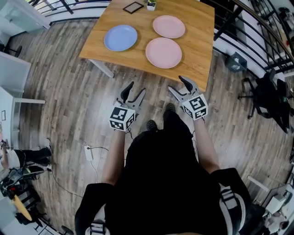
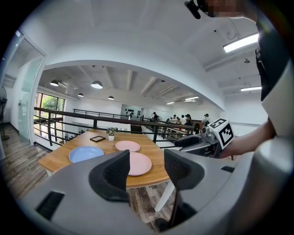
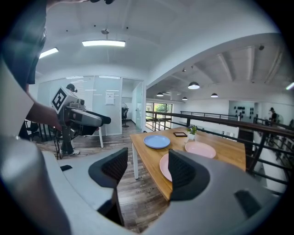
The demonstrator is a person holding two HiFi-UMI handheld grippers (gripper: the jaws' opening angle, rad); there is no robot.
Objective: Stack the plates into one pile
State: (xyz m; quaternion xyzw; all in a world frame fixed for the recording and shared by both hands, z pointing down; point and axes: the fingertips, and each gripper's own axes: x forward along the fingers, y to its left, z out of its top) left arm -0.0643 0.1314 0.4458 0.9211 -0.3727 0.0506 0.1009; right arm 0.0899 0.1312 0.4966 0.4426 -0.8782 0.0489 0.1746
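Head view: three plates lie singly on the wooden table (image 1: 197,27), none stacked.
- Blue plate (image 1: 120,37) sits by the left edge.
- Far pink plate (image 1: 168,26) sits toward the far edge.
- Near pink plate (image 1: 163,52) lies close to the near edge. All three are apart from one another.
- Small picture frame (image 1: 133,7) and potted plant (image 1: 150,4) stand at the far edge.
- Left claw (image 1: 136,88) and right claw (image 1: 177,83) hang over the plank floor (image 1: 69,92), short of the near edge.

Judged: this is the approach, with the pile not begun. The next move calls for reaching past the near edge and working a jaw under a plate rim. The near pink plate looks handiest.

Left gripper view: jaws stand apart with nothing between them. The near pink plate shows beyond the gap. Black railing (image 2: 95,123) runs behind the table, with round ceiling lamps (image 2: 96,85) above.

Right gripper view: jaws stand wide and empty. The table's near corner lies ahead, in an open, bright hall.
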